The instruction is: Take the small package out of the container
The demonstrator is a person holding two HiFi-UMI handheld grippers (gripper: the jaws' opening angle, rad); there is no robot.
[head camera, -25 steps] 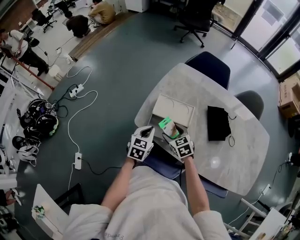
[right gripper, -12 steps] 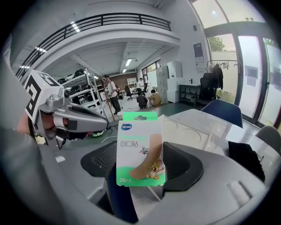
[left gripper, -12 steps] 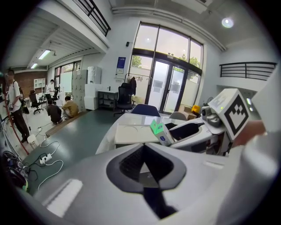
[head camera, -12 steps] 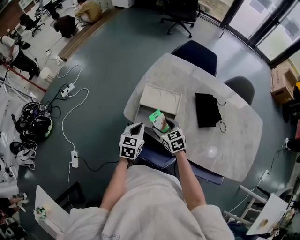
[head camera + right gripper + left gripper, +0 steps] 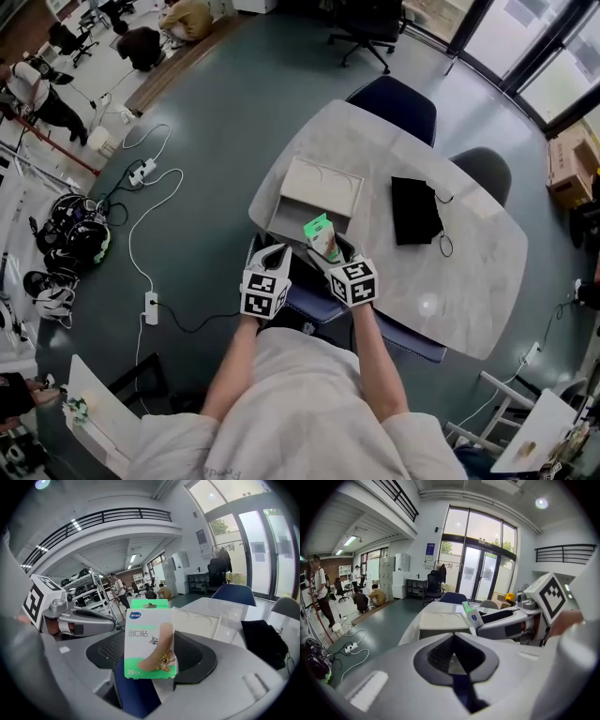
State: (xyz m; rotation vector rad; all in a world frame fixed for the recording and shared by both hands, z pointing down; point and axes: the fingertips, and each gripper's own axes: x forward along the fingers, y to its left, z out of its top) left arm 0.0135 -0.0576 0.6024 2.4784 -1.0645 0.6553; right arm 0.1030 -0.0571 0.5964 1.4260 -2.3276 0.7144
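Nearest, both tools sit side by side above the near edge of the tabletop (image 5: 450, 272), over a dark blue chair seat (image 5: 314, 307) tucked under it. The left tool (image 5: 277, 253) has its jaws drawn together to a narrow slit and grips nothing. Just beside it, the right tool (image 5: 333, 261) has its jaws pressed onto the lower part of the small package (image 5: 151, 639). This is a flat green and white box printed with a plaster strip and cartoon figures, held upright with its hang tab on top. The package is up in the air, out of the container (image 5: 319, 183), and in the head view it sits in front of the container's near right corner.

The container stands just beyond the tools, at the tabletop's near left edge. Its pale beige upper panel carries two shallow round impressions. The grey part on its near side is too dim to tell what, if anything, it holds.

Farther right, well apart from the container, a black pouch (image 5: 415, 211) with a thin cord lies flat on the tabletop. At the far edge stand a dark blue chair (image 5: 398, 101) and a grey chair (image 5: 486, 174). Beyond them, white cables (image 5: 159, 225) trail across the floor (image 5: 225, 122) on the left. Cardboard boxes (image 5: 572, 159) sit far right by the glass doors.
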